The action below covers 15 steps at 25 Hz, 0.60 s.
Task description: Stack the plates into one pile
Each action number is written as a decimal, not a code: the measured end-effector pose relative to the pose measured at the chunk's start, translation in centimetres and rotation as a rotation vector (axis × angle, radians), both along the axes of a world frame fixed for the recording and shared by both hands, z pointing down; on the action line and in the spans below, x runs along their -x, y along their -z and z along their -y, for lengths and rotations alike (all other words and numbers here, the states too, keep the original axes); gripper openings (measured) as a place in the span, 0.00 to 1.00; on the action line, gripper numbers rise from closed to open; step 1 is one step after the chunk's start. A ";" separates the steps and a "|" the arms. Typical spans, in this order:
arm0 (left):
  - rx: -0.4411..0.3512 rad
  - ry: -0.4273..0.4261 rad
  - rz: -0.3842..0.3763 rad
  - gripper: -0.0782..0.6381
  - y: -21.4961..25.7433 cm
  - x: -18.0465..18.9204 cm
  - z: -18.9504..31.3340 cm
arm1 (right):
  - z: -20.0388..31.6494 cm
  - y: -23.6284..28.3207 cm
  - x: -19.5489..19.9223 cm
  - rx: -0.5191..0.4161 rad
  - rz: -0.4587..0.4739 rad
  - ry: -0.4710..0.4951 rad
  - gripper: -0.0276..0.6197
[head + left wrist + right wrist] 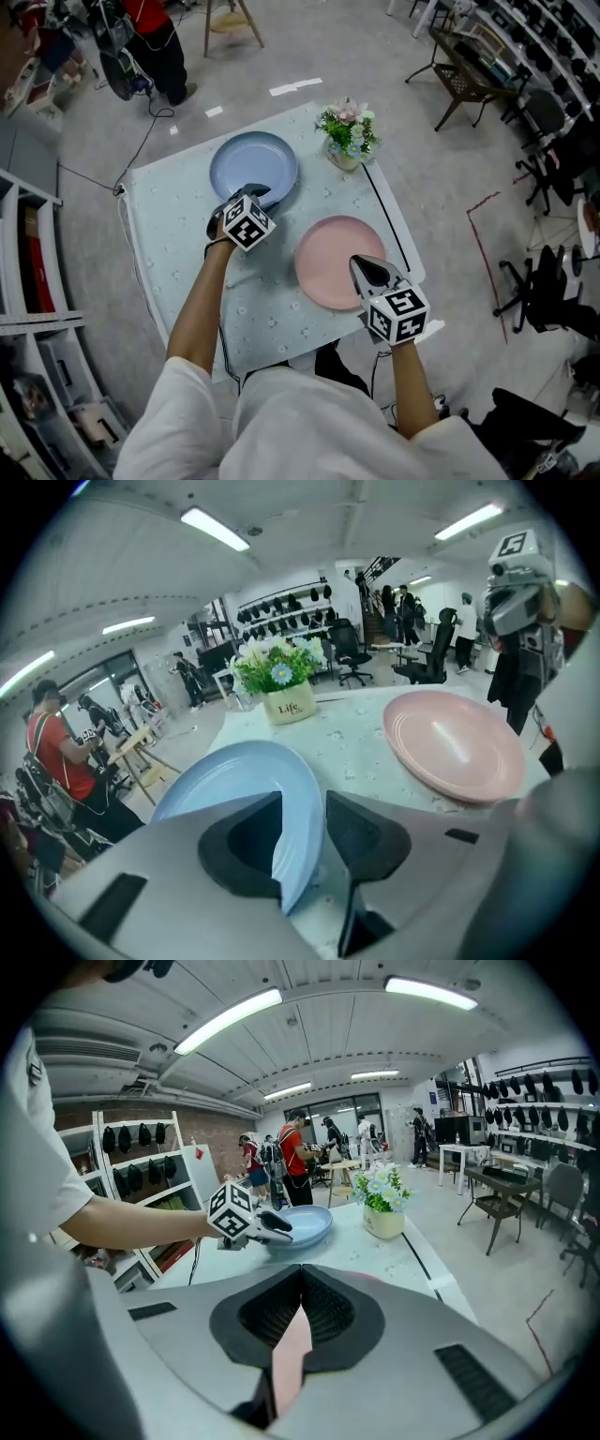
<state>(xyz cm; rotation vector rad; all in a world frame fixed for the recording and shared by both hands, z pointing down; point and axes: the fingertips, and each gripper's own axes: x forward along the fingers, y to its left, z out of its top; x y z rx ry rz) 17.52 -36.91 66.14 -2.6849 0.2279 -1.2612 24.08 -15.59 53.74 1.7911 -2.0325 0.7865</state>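
Two plates: we log left hand-held gripper (256, 193) spread astride blue plate (246, 157), right hand-held gripper (362, 263) seemingly pinching pink plate (330, 251) for stacking.

light: bright, ceiling tubes (225, 1018) | shadows: soft | edges: fisheye-bent, dark corners

The person wears a white short-sleeved shirt (187, 422), loose at the shoulders, with both forearms left bare. Each hand carries a light grey, wedge-shaped tool, the left tool (255, 193) and the right tool (360, 266). Each one narrows to two jaws lined with black ribbed pads (328, 1312). A white cube (247, 225) printed with black square markers sits on the back of each. The smooth grey housing has dark rectangular slots (478, 1368). A thin black cable (223, 342) trails from the left tool beside the arm.
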 end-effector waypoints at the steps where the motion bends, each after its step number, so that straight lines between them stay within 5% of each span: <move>1: -0.010 0.007 -0.023 0.32 0.8 0.3 -0.2 | 0.0 0.3 -0.3 -0.006 0.000 0.000 0.07; 7: 0.033 0.124 -0.266 0.16 8.5 1.2 -2.7 | 0.3 3.0 -1.6 -0.066 -0.022 0.029 0.07; 15: 0.015 0.296 -0.550 0.14 17.1 3.7 -9.1 | 1.4 6.7 -1.0 -0.158 -0.042 0.122 0.07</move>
